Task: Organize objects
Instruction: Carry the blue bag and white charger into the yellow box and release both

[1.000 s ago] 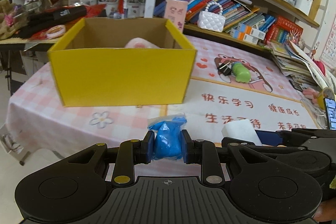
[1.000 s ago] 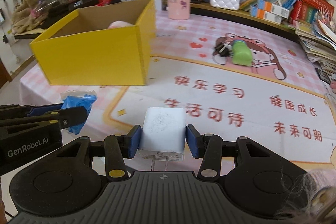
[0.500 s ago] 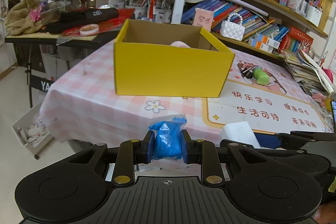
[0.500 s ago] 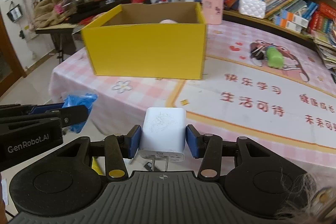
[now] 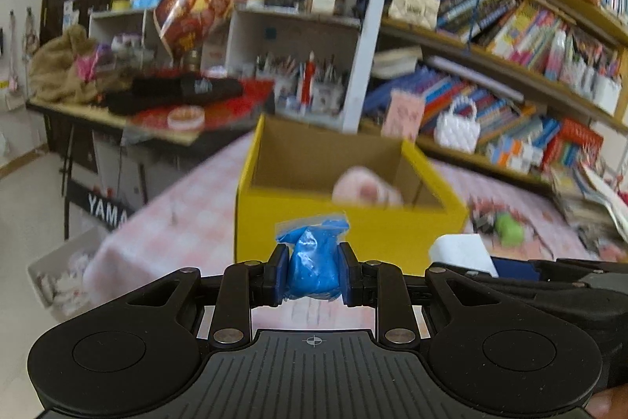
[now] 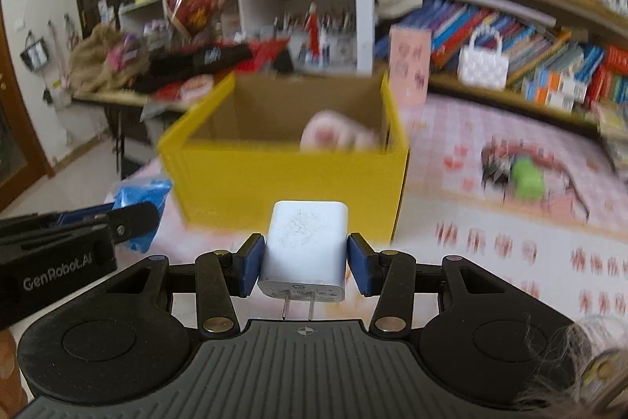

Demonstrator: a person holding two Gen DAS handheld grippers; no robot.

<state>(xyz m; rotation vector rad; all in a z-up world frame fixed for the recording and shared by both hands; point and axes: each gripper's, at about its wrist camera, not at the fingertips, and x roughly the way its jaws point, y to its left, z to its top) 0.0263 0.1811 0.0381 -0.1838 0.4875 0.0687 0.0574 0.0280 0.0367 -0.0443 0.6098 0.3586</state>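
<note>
A: What does each claw hold?
B: The left claw (image 5: 313,273) clamps a blue bag (image 5: 312,268); the right claw (image 6: 306,264) clamps a white charger (image 6: 304,248).
A: And the yellow box (image 6: 290,179)?
B: On the table (image 6: 510,254), just beyond both.

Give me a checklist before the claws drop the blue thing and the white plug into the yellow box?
1. Left claw pinching the crinkly blue plastic packet: ok.
2. Right claw pinching the white two-prong plug charger: ok.
3. Open yellow cardboard box top uncovered: ok.
4. Room beside the soft pink thing inside: ok.
5. Claws above the box opening: not ok, short of it.
</note>
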